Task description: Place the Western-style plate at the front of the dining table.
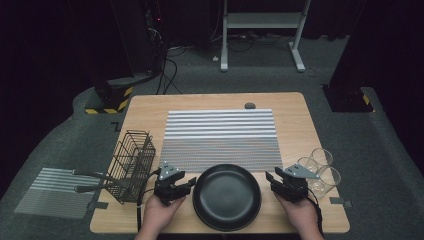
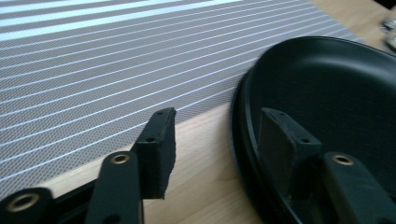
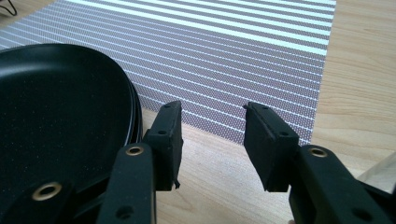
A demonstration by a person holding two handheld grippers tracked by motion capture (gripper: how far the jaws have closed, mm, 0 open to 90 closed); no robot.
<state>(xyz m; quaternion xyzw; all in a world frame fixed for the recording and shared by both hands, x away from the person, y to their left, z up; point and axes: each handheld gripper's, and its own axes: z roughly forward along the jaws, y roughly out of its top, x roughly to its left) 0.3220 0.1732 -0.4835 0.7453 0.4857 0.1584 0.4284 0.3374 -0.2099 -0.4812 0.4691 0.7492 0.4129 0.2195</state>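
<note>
Two grippers: you hold one on each side of the black plate (image 1: pixel 227 196), near the front edge of the table (image 1: pixel 145 107)
Wire basket (image 1: pixel 132 165): stands at the table's left edge, just left of your left hand (image 1: pixel 159 214)
Left gripper (image 1: pixel 176 188): released; your jaws straddle the plate's left rim, one over bare wood, one over the dish; neither pad presses on it
Plate: rests on the wood, its far edge over the striped mat (image 1: pixel 220 137)
Right gripper (image 1: pixel 280 184): released; jaws apart over bare wood just right of the plate, nothing between them
Glasses (image 1: pixel 320 167): clustered just right of your right gripper
</note>
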